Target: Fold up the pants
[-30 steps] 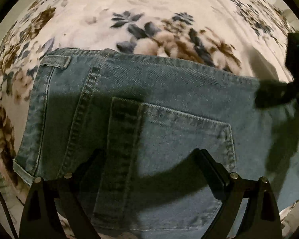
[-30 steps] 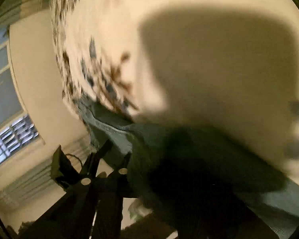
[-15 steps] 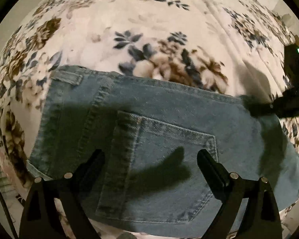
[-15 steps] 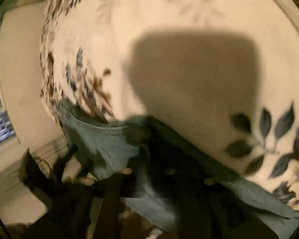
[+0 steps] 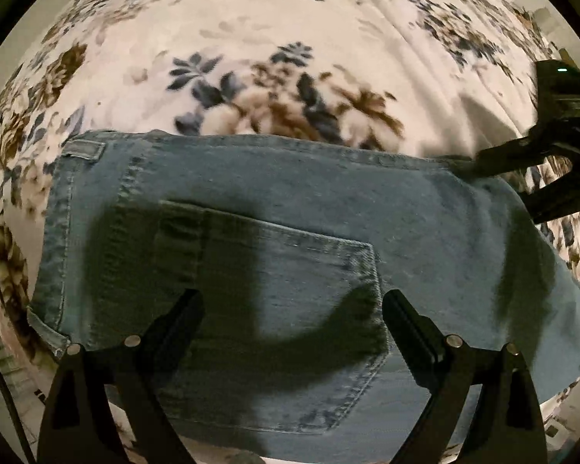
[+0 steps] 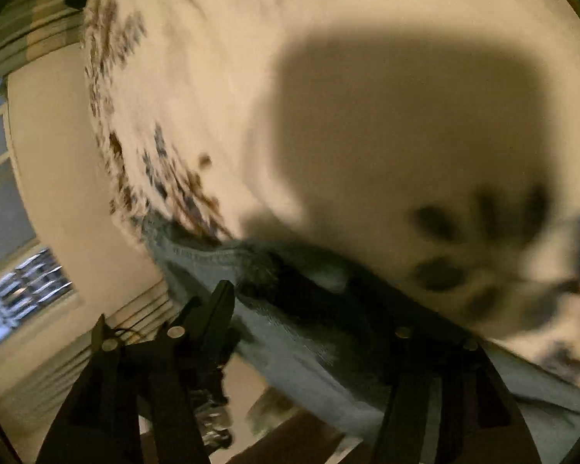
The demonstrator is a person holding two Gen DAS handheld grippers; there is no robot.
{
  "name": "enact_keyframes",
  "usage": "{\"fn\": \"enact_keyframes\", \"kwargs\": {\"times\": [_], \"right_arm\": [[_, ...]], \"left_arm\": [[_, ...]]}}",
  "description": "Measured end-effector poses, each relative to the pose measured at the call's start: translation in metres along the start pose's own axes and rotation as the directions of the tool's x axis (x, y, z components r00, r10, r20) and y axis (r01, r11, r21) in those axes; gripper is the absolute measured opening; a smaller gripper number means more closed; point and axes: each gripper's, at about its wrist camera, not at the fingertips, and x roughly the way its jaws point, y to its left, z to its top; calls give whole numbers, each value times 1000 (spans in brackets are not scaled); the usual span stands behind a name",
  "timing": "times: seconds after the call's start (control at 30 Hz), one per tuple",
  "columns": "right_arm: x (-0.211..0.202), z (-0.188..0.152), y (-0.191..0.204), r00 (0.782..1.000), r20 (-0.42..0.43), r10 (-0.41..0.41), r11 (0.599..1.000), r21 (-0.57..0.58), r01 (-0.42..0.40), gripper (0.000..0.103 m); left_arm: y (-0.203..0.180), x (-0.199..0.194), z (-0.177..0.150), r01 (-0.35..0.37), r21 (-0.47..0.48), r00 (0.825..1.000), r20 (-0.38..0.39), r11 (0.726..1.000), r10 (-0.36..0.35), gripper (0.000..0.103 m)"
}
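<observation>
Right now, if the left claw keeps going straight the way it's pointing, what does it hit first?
Most likely the jeans: the open left claw points at the back pocket, with the floral blanket beyond. Depth to the denim is hard to judge.

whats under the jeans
The jeans lie on a floral bedspread, which shows past their edges. The denim covers everything directly beneath, so whether more folded layers lie there cannot be seen.
</observation>
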Motion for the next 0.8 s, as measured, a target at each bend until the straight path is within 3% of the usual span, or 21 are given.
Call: {"fn": "enact_keyframes", "kwargs": {"times": [0.07,0.13,0.27,0.33,0.4,0.5,0.63,0.73,0.8], "right_arm": [[26,4,-1,984,-84,155,988,33,-153,60],[38,5,3,956,-145,254,967,40,-251,60],[68,18,2,960,-130,248,967,96,-237,59],[71,22,7,974,-108,197,976,117,-184,51],[61,18,6,975,-88,206,969,160,-190,32],[43,8,8,966,-62,250,957,170,-236,26],[38,6,19,979,-7,201,966,170,-197,21],[25,8,6,981,46,187,947,256,-192,17],[27,11,-9,963,49,266,900,344,-266,17]], "left_arm": [[-10,4,-1,1,4,1000,-4,1000,-1,94],[-15,6,-2,0,3,1000,-7,1000,0,94],[-22,19,-1,-7,4,1000,-20,1000,7,94],[-24,25,-4,-13,7,999,-32,1000,13,94],[-21,32,-5,-6,6,999,-38,1000,7,94],[-20,36,-13,4,7,999,-35,1000,-3,94],[-19,38,-20,10,8,999,-34,1000,-9,94],[-7,30,-23,8,24,999,-42,1000,-7,94],[-7,30,-21,10,34,999,-47,999,-8,94]]}}
